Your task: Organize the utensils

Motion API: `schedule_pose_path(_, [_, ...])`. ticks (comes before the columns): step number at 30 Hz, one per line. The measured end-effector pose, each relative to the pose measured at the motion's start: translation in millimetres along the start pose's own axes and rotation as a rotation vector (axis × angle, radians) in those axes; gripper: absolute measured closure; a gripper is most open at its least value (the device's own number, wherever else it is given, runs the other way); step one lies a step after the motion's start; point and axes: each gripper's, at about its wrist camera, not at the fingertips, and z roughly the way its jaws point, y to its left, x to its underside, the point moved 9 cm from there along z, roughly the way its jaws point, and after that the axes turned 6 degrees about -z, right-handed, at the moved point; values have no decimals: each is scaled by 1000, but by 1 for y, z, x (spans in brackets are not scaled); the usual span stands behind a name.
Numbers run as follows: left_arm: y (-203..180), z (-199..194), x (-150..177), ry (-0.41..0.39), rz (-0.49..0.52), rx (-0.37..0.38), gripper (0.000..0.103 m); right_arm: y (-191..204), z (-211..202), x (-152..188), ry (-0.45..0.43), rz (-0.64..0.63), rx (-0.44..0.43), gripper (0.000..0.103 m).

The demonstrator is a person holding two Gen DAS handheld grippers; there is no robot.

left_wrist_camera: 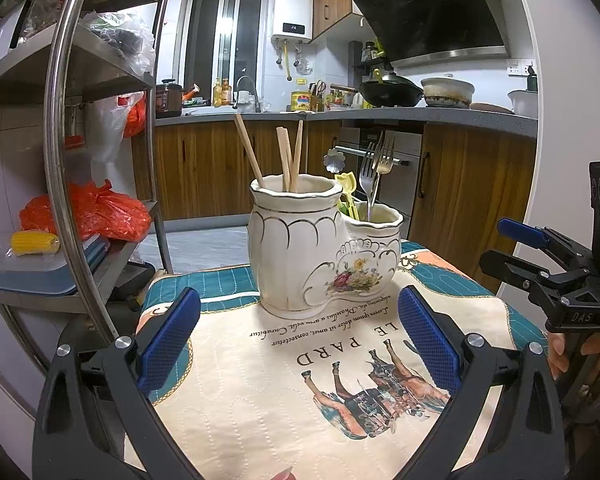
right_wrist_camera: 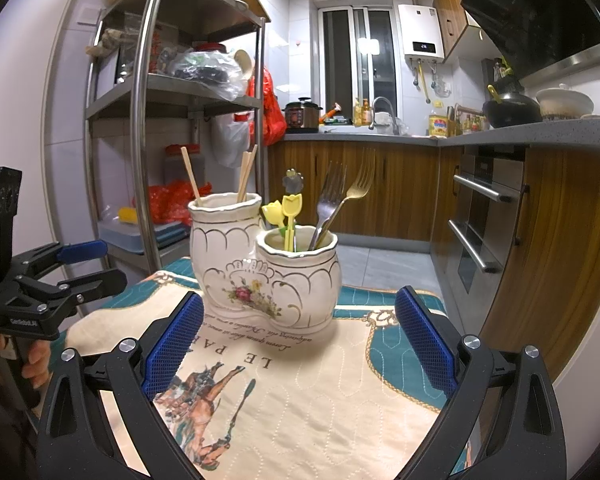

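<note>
**Utensils sorted in the holder, both grippers back and empty**

The holder (left_wrist_camera: 324, 248) stood upright on the mat (left_wrist_camera: 260, 392), a white ceramic piece with two joined cups. The taller cup held the chopsticks (left_wrist_camera: 288, 160), four wooden sticks leaning apart. The shorter cup (right_wrist_camera: 296, 276) held two forks (right_wrist_camera: 332, 204) with tines up, two yellow tulip picks (right_wrist_camera: 286, 216) and a flower-topped spoon (right_wrist_camera: 293, 180) behind them.

The left gripper (left_wrist_camera: 300, 344) hung low over the mat on the near side of the holder, its blue pads (left_wrist_camera: 168, 344) spread wide with nothing between them. The right gripper (right_wrist_camera: 300, 344) sat likewise, fingers well apart and empty, near the holder but not touching it. Each gripper showed at the edge of the other's view, and they flanked the mat.

Past the mat stood a steel rack (right_wrist_camera: 148, 120) with bags and boxes, then wooden cabinets (left_wrist_camera: 204, 168), an oven (right_wrist_camera: 484, 216) and a cluttered counter (left_wrist_camera: 380, 114).
</note>
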Motion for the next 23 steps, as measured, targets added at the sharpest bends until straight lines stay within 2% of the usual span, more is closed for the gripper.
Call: schedule_pose_path(23, [1, 2, -1, -3, 5, -14, 6, 0, 0, 0, 1, 1, 0, 7])
